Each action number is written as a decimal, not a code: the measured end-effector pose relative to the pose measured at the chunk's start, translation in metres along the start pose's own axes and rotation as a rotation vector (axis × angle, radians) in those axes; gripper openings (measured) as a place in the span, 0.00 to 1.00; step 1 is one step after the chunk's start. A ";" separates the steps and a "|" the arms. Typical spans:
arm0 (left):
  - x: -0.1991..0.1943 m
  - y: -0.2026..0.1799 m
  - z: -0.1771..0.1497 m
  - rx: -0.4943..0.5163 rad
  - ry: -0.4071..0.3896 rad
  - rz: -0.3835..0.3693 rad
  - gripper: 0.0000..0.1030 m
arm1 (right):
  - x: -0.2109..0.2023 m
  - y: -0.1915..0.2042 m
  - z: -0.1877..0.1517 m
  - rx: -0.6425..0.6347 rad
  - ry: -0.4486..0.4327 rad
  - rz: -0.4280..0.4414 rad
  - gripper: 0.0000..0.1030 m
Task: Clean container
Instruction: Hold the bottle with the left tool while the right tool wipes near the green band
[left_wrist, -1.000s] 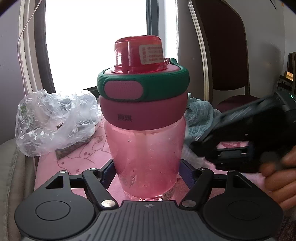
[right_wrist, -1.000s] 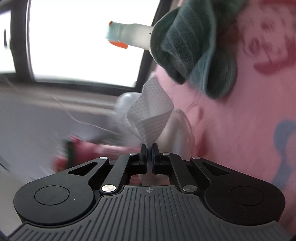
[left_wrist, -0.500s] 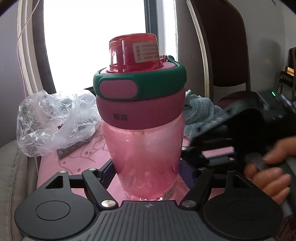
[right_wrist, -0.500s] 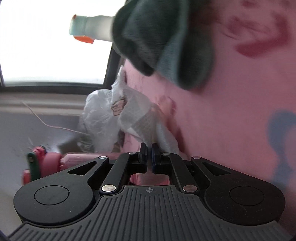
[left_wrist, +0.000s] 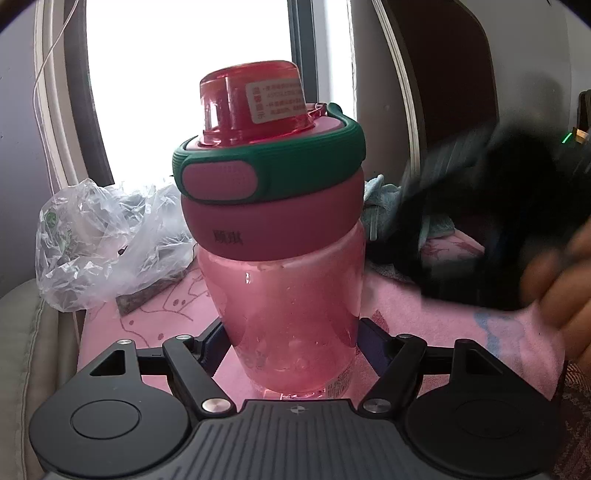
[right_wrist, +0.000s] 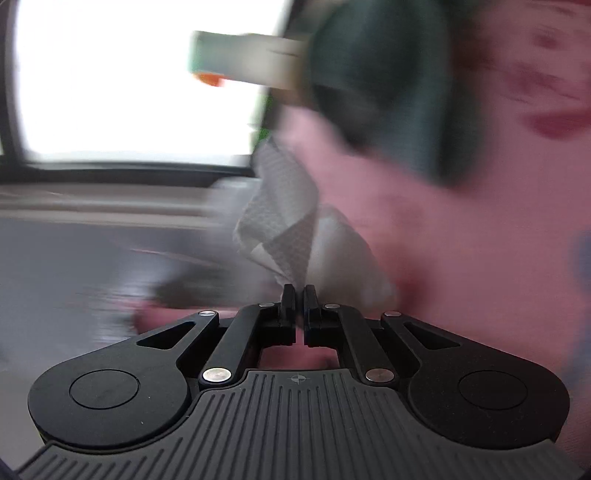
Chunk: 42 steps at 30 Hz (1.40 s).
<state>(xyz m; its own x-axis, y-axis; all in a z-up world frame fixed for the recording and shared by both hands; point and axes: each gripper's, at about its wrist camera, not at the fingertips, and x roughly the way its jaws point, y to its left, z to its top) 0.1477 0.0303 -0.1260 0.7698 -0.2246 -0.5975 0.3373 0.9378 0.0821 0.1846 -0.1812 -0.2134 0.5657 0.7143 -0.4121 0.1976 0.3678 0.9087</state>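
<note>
A pink transparent bottle (left_wrist: 288, 295) with a green-banded lid and a red cap stands tilted a little on the pink tablecloth (left_wrist: 424, 317). My left gripper (left_wrist: 291, 332) is shut on its lower body, one finger on each side. In the left wrist view the right gripper (left_wrist: 480, 240) is a dark blur to the right of the bottle, held by a hand (left_wrist: 561, 288). In its own view the right gripper (right_wrist: 299, 295) is shut on a white textured wipe (right_wrist: 284, 221) that sticks up from the fingertips. The right wrist view is rolled sideways and blurred.
A crumpled clear plastic bag (left_wrist: 99, 236) lies left of the bottle. A teal towel (left_wrist: 376, 206) is bunched behind it, and in the right wrist view a pale spray bottle (right_wrist: 240, 62) sits beside it. A dark chair back (left_wrist: 443, 92) and a bright window stand behind.
The right gripper has swung with the wipe and now sits higher and farther right of the bottle, blurred by motion. The bottle leans slightly more in my left gripper.
</note>
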 end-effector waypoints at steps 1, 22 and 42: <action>0.001 0.000 0.000 0.001 0.003 0.000 0.69 | 0.002 -0.007 -0.002 -0.011 0.012 -0.041 0.04; -0.021 -0.034 0.016 0.006 -0.074 0.173 0.86 | -0.060 -0.041 -0.019 -0.241 -0.066 0.025 0.10; -0.012 0.002 0.007 0.062 -0.076 -0.055 0.71 | -0.003 0.063 -0.005 -0.563 -0.241 -0.137 0.43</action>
<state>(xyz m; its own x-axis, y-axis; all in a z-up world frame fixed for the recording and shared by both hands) 0.1427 0.0329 -0.1127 0.7872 -0.2972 -0.5403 0.4115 0.9058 0.1012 0.1909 -0.1571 -0.1549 0.7423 0.5084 -0.4365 -0.1335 0.7506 0.6471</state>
